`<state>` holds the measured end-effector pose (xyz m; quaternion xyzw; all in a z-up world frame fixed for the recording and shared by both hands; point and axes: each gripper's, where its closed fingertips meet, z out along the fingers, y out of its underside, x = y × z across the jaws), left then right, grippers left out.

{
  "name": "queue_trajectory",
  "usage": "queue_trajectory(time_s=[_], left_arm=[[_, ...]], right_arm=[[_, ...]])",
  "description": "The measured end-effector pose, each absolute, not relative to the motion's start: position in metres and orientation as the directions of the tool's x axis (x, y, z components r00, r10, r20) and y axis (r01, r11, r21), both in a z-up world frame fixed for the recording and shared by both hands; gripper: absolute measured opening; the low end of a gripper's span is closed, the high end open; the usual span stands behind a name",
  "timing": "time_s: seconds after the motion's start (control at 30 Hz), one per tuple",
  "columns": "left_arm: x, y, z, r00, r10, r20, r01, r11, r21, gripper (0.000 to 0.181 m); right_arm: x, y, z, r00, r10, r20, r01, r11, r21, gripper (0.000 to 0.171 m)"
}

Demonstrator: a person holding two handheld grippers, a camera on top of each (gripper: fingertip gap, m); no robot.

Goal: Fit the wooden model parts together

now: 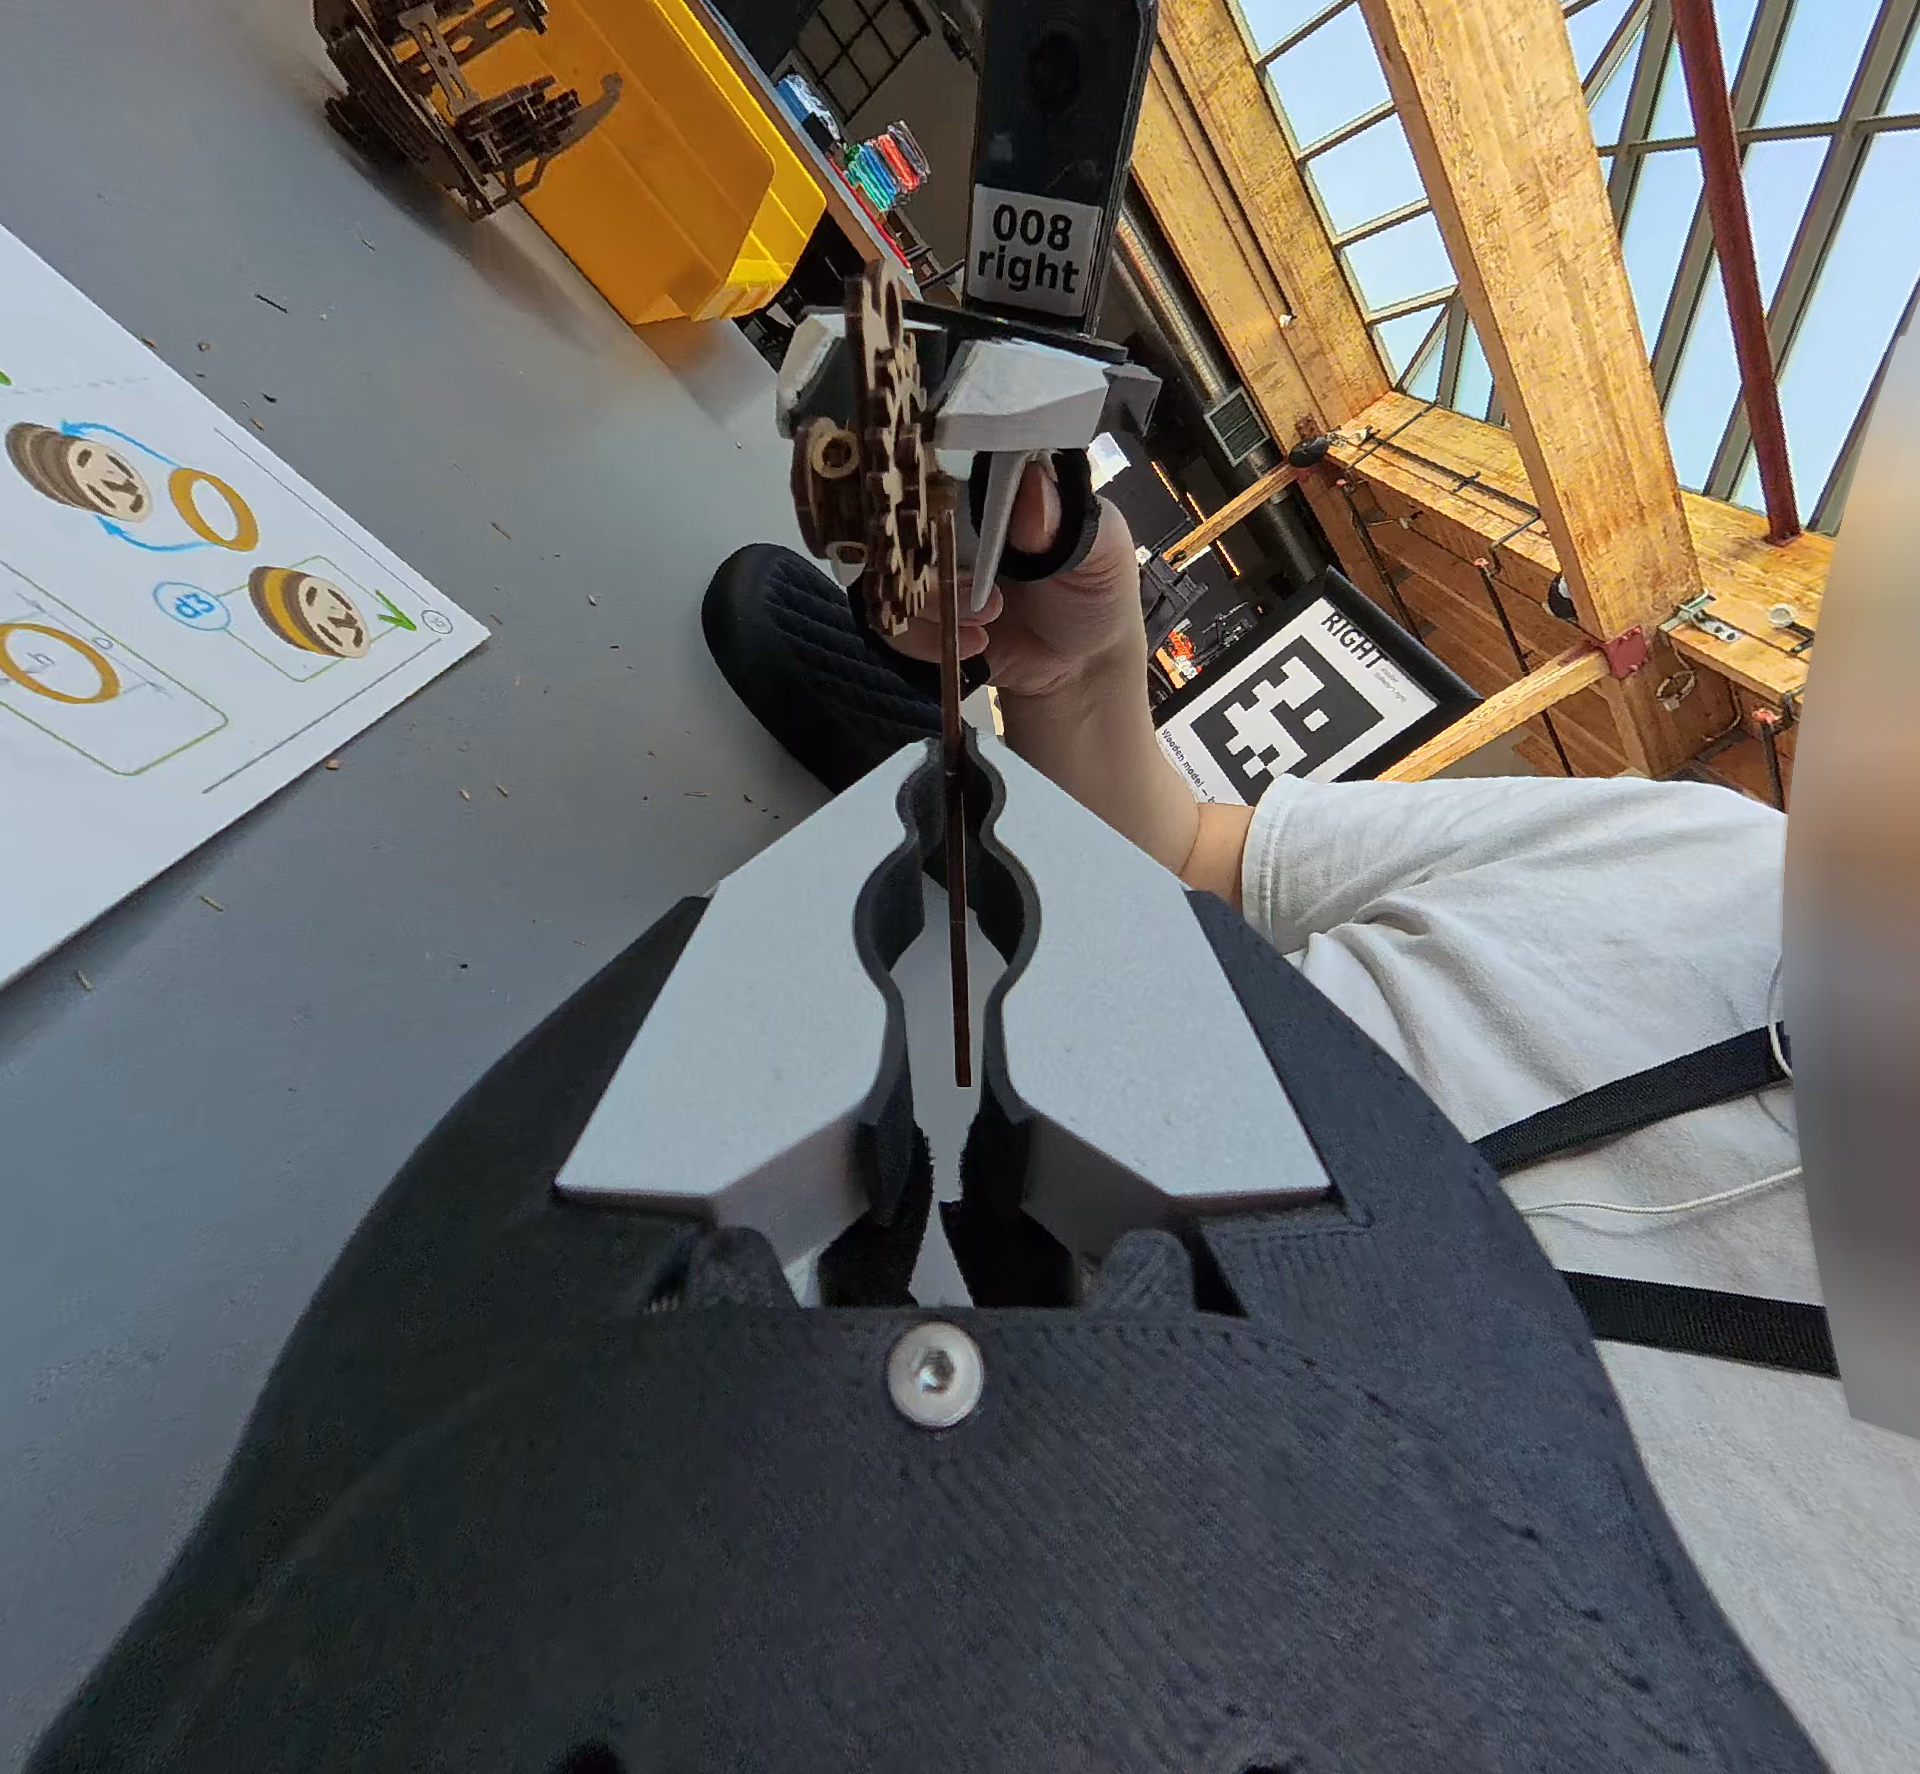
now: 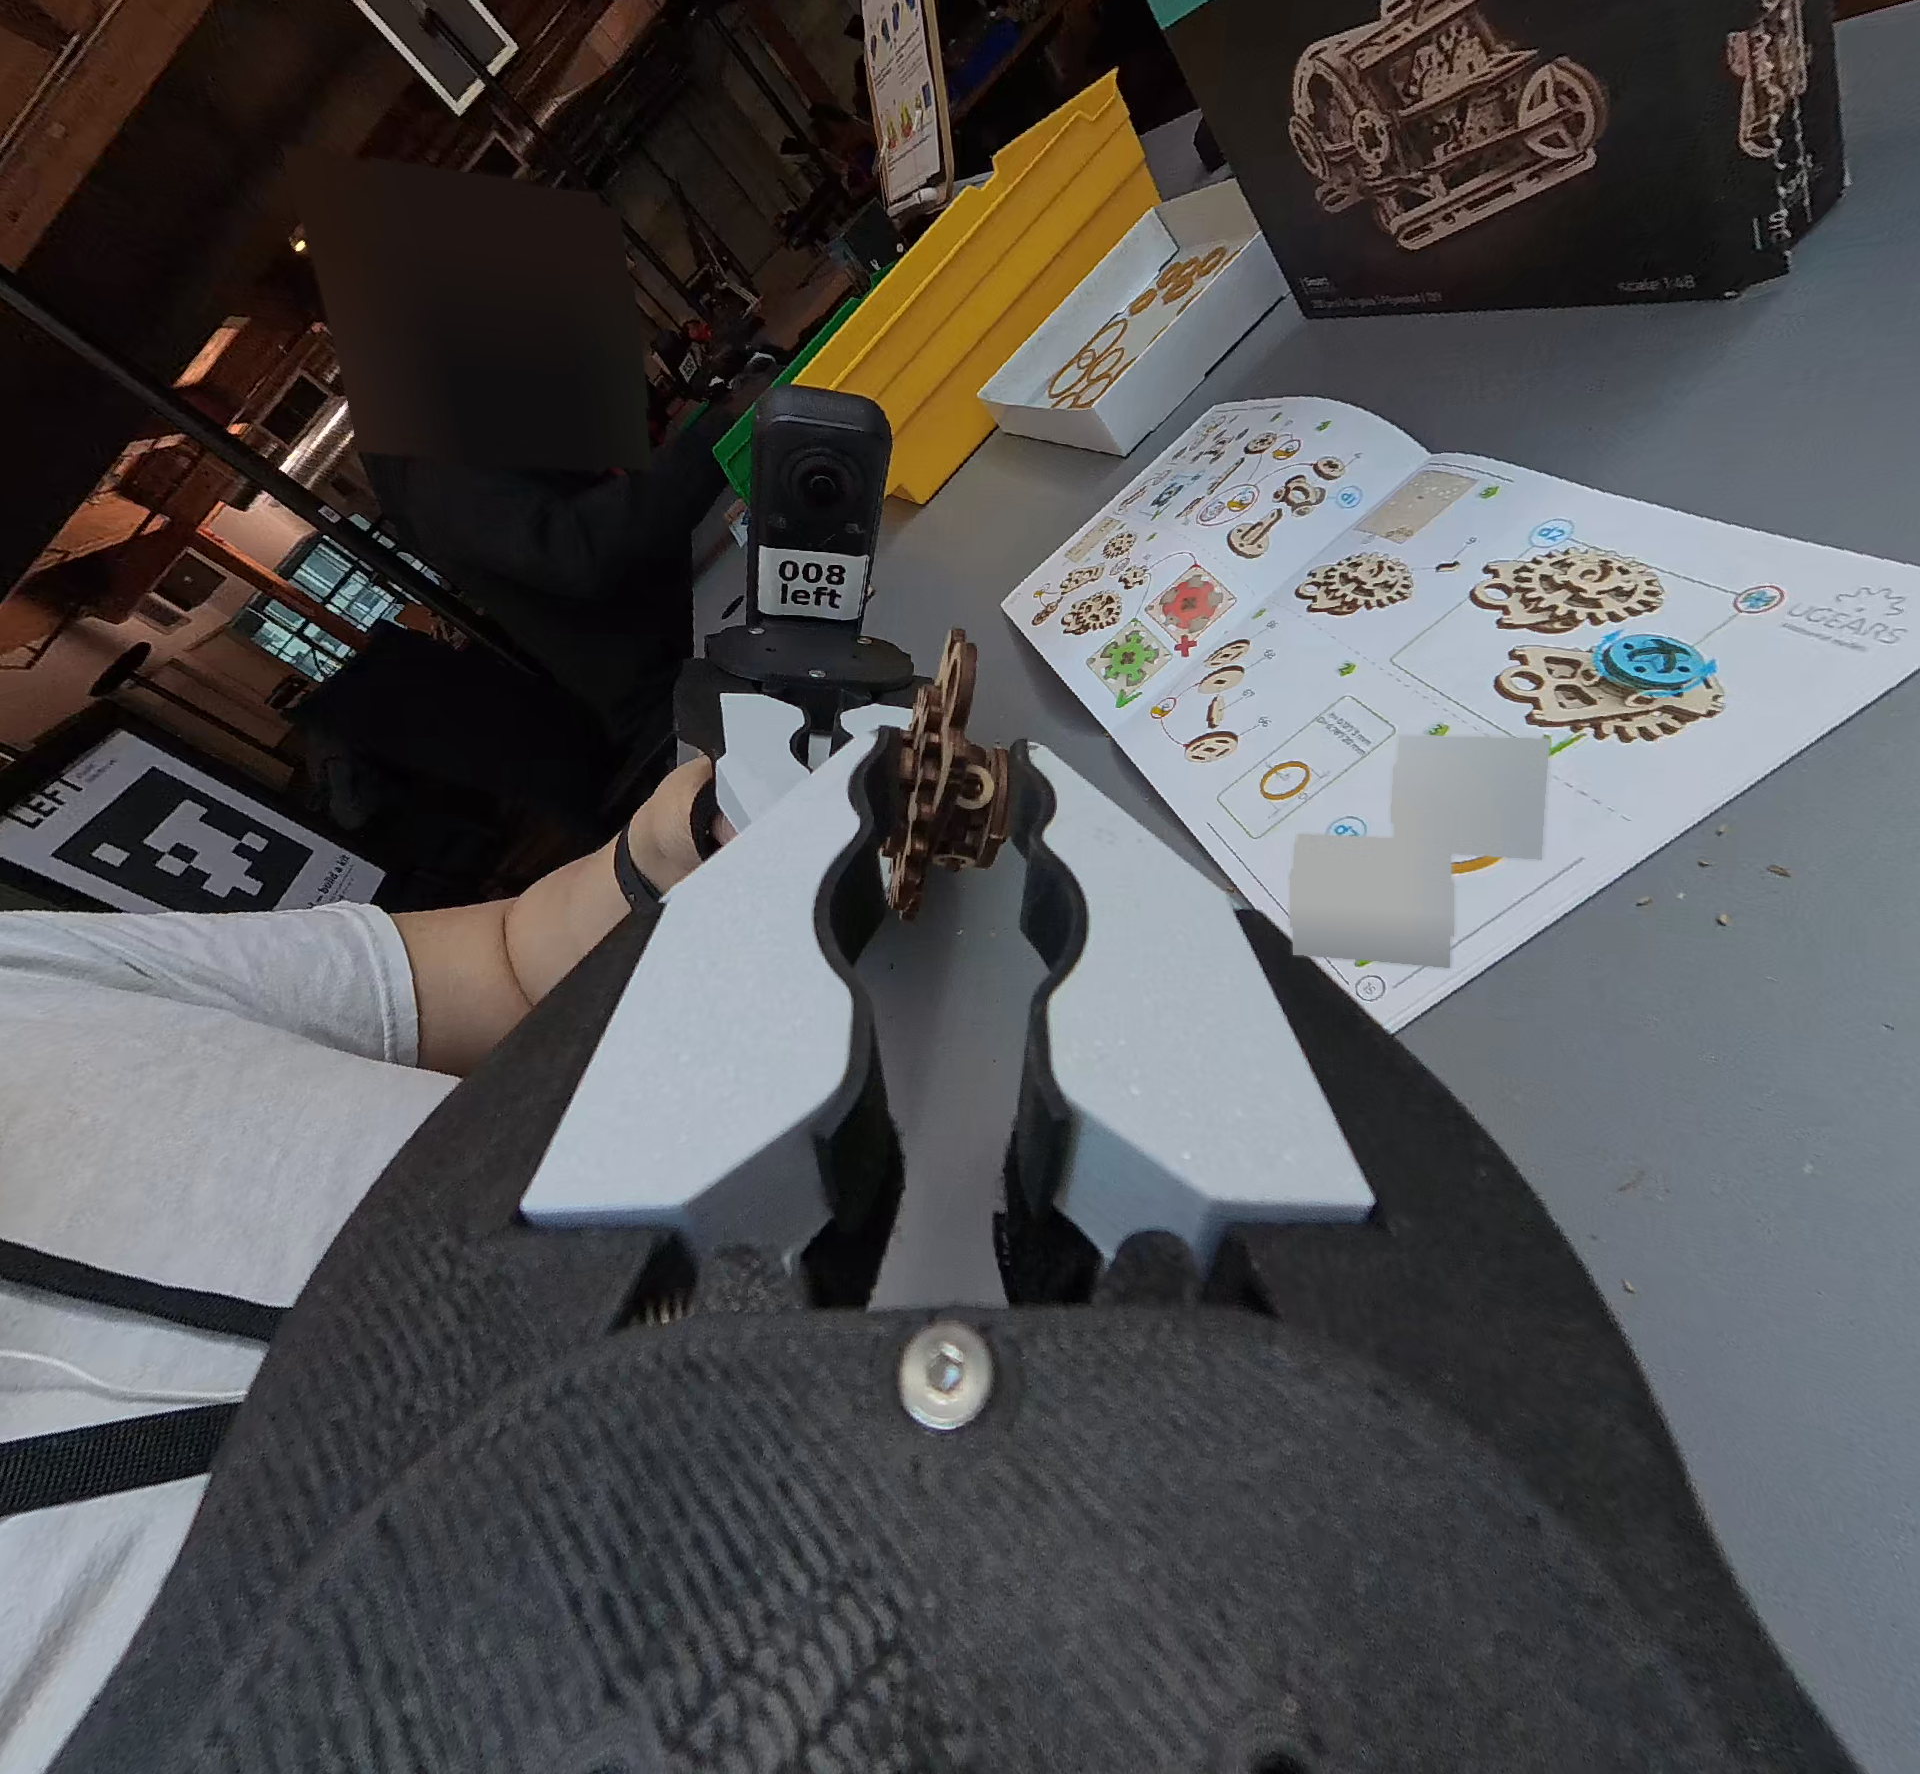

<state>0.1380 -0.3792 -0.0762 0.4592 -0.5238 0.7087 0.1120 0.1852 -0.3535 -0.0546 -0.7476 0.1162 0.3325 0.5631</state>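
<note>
Gear assembly (image 2: pixel 940 815) is clamped at the right tool (image 2: pixel 945 805) tips, frame centre; thin wooden stick (image 1: pixel 957 893) is pinched in the left tool (image 1: pixel 951 768). Stick should be kept square, aligned with the hole, pressed gently.

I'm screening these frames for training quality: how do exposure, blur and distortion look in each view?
Left wrist view: skylight bright but not blown out, wooden gear assembly and thin stick sharp, fisheye bends the edges. Right wrist view: background dim, table evenly lit, gear assembly sharp in the right gripper, mosaic patches.
</note>
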Motion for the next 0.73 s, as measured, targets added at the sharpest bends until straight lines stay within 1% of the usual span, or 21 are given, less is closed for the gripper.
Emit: queue_trajectory(time_s=[0.17, 0.3, 0.4, 0.5, 0.63, 0.73], left_arm=[[0.138, -0.379, -0.081, -0.546, -0.346, 0.763, -0.648, -0.404, -0.646, 0.0], [0.139, -0.378, -0.084, -0.55, -0.399, 0.734, -0.634, -0.374, -0.677, 0.0], [0.137, -0.381, -0.078, -0.573, -0.377, 0.727, -0.624, -0.375, -0.686, 0.0], [0.128, -0.388, -0.066, -0.639, -0.328, 0.696, -0.601, -0.353, -0.717, 0.0], [0.119, -0.399, -0.065, -0.679, -0.326, 0.658, -0.596, -0.279, -0.753, 0.0], [0.112, -0.41, -0.081, -0.654, -0.317, 0.687, -0.668, -0.185, -0.721, 0.0]], right_arm=[[0.186, -0.354, -0.059, 0.737, 0.196, -0.647, -0.559, -0.36, -0.747, 0.02], [0.186, -0.355, -0.063, 0.722, 0.195, -0.664, -0.568, -0.381, -0.729, 0.02], [0.184, -0.356, -0.059, 0.683, 0.222, -0.696, -0.595, -0.384, -0.706, 0.02], [0.185, -0.359, -0.053, 0.651, 0.246, -0.718, -0.611, -0.392, -0.688, 0.02], [0.191, -0.367, -0.032, 0.601, 0.297, -0.742, -0.633, -0.391, -0.668, 0.019], [0.188, -0.377, -0.009, 0.532, 0.367, -0.763, -0.637, -0.42, -0.646, 0.02]])
